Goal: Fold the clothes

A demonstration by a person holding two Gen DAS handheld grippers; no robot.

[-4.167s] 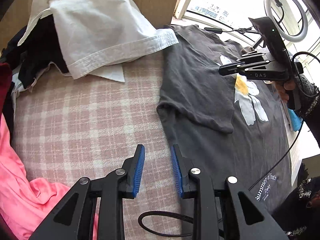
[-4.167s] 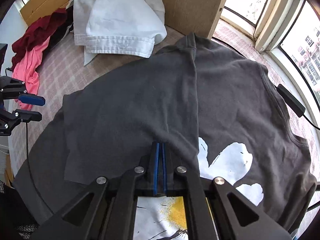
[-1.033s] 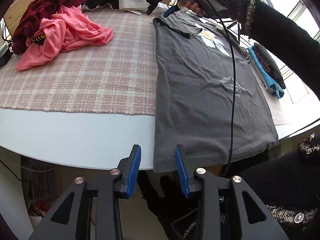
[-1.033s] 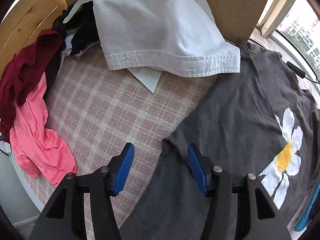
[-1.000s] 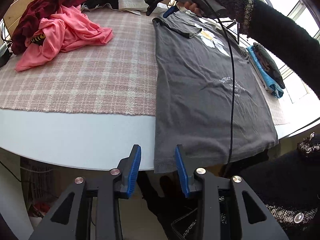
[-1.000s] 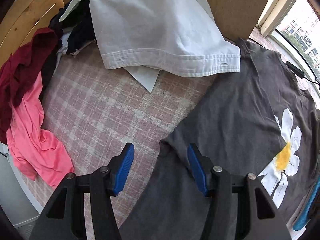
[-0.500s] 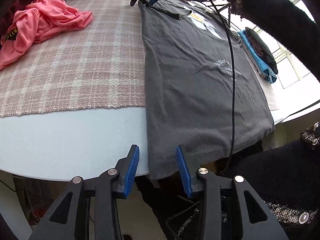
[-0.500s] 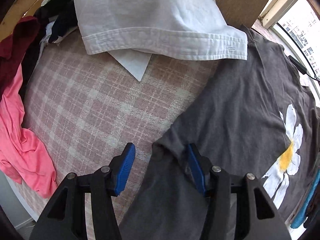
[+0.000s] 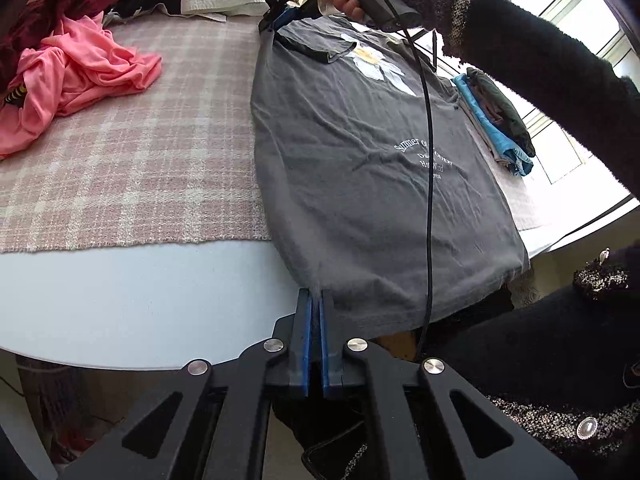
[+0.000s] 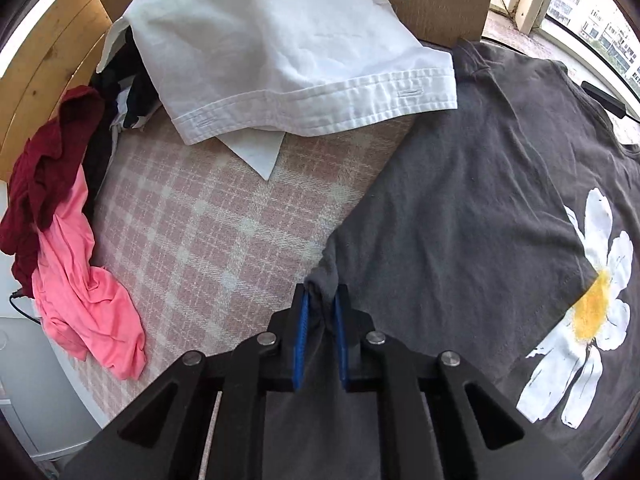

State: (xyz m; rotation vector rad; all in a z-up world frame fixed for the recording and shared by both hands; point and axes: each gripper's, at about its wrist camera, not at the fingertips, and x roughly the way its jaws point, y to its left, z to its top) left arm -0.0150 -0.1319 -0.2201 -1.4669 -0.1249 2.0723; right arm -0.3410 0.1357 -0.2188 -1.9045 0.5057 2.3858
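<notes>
A dark grey T-shirt (image 9: 360, 152) with a white daisy print lies flat along the table, its left sleeve folded in. My left gripper (image 9: 315, 300) is shut on the shirt's near left hem corner at the table edge. My right gripper (image 10: 320, 304) is shut on the shirt's left shoulder fold (image 10: 320, 280), far end; it also shows in the left wrist view (image 9: 276, 24), held by a hand. The daisy (image 10: 592, 304) lies to the right of that gripper.
A pink plaid cloth (image 9: 140, 152) covers the white table (image 9: 140, 300). A pink garment (image 9: 76, 76), a dark red one (image 10: 44, 176) and a white shirt (image 10: 288, 48) are piled at the left and back. Folded clothes (image 9: 496, 116) are stacked at the right. A black cable (image 9: 428, 160) crosses the T-shirt.
Both grippers have closed: the left on the hem corner, the right on the shoulder fold. Both moved forward onto the shirt.
</notes>
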